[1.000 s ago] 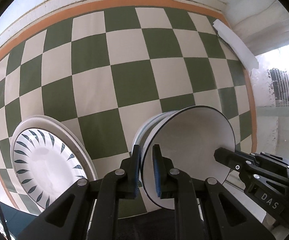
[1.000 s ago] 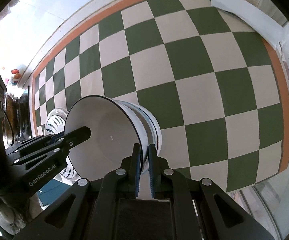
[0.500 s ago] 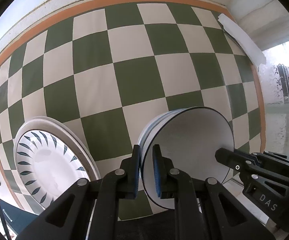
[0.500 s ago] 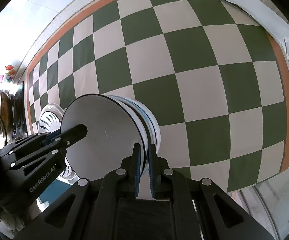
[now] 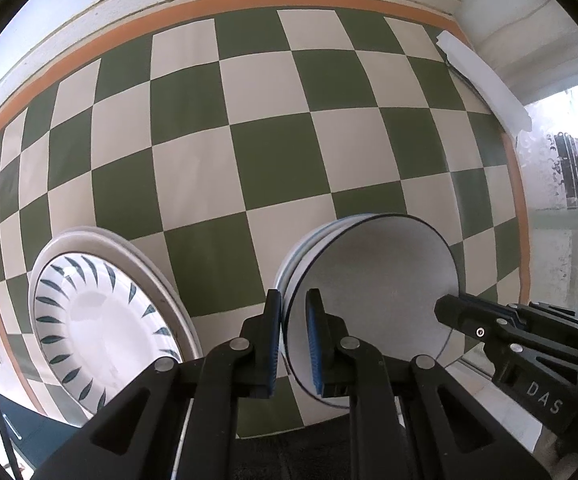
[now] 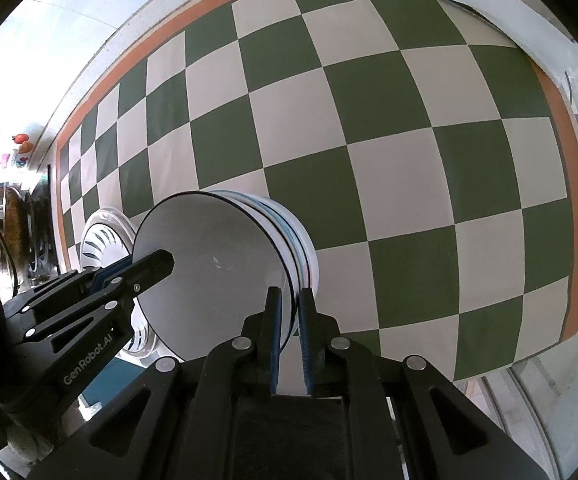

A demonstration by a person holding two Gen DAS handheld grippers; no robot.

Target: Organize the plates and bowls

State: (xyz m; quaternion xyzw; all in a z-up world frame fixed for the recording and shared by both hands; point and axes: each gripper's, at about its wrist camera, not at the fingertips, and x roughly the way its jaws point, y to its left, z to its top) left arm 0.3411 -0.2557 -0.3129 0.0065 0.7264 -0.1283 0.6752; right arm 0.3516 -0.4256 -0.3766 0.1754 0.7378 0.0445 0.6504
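Note:
A white bowl with a thin dark rim (image 5: 377, 280) (image 6: 209, 264) sits nested on top of a stack of similar bowls (image 6: 305, 248) on the green-and-cream checked cloth (image 5: 269, 160). My left gripper (image 5: 293, 296) is shut on the bowl's left rim; its finger (image 6: 157, 264) shows in the right wrist view. My right gripper (image 6: 288, 292) grips the opposite rim, and its jaws are opening slightly with the rim still between the pads. Its finger (image 5: 449, 308) reaches into the left wrist view.
A stack of white plates with dark leaf marks (image 5: 101, 320) (image 6: 97, 236) lies left of the bowls. A white folded strip (image 5: 485, 84) lies at the cloth's far right edge. The cloth's orange border (image 5: 249, 0) runs along a white wall.
The top bowl has settled a little lower onto the stack. The right gripper's pads stand slightly further apart than before. Both hands stay where they were.

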